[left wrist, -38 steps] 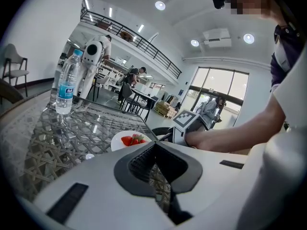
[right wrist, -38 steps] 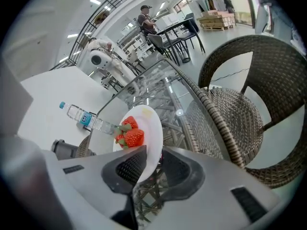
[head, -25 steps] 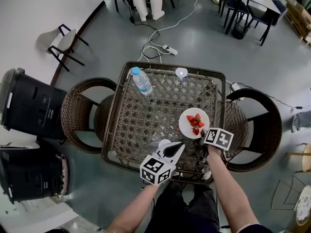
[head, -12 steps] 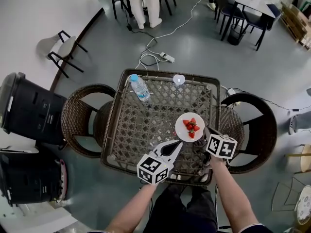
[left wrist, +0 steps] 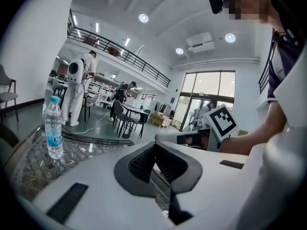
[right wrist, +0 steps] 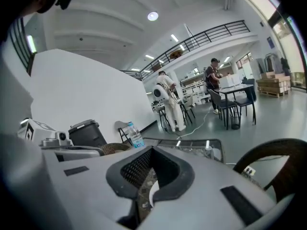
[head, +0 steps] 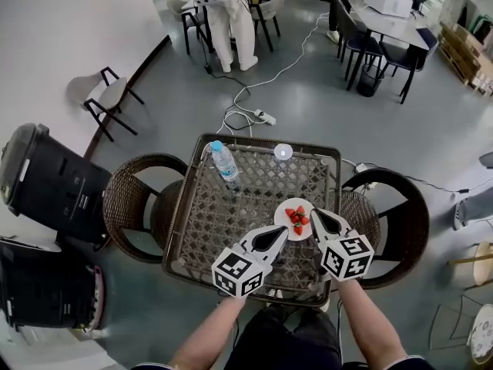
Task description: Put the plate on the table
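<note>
Head view shows the table [head: 231, 206] with both forearms [head: 212, 334] reaching over its near edge, the left hand-held gripper [head: 283, 230] and right hand-held gripper [head: 312, 212] each pinched closed on nothing and angled inward, the plate [head: 282, 213] lying flat on its right half.

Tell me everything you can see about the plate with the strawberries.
The plate is small, round, white and smooth, level, at the right side of the wicker table. Red strawberries are piled on it. The right gripper pinches its right rim; a white sliver shows between the jaws. The left gripper points at its near-left edge, shut. Whether it rests on the table is unclear.
</note>
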`<state>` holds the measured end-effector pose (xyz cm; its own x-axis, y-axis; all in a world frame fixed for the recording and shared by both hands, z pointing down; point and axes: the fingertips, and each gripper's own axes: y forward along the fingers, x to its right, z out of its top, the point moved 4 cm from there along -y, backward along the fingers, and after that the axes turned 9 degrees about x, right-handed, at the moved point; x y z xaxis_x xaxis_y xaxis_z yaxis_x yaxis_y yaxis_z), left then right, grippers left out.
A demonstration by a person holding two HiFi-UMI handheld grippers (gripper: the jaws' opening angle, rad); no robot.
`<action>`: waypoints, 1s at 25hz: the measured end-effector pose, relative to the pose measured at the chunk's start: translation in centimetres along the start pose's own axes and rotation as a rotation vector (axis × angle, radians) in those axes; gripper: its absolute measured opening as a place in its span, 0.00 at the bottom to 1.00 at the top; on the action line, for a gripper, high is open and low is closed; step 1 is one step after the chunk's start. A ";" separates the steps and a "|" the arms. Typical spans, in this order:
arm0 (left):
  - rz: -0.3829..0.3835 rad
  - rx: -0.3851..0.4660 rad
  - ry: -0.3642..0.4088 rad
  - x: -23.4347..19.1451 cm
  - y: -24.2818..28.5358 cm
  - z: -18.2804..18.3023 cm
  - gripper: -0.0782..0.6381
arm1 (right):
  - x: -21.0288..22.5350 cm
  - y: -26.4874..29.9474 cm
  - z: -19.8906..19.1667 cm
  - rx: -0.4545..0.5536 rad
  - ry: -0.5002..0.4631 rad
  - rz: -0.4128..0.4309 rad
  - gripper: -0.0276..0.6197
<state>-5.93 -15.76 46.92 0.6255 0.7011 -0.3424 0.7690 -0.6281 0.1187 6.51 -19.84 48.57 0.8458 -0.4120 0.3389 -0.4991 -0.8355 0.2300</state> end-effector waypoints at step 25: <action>-0.028 0.125 0.151 3.6 -2.5 8.2 0.12 | -8.8 -4.4 9.4 0.226 -0.280 0.254 0.05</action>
<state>-6.67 -14.42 37.72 0.6236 0.7558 -0.1996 0.7701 -0.6379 -0.0094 3.06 -15.95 35.96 0.7355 -0.6713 0.0911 -0.6704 -0.7406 -0.0445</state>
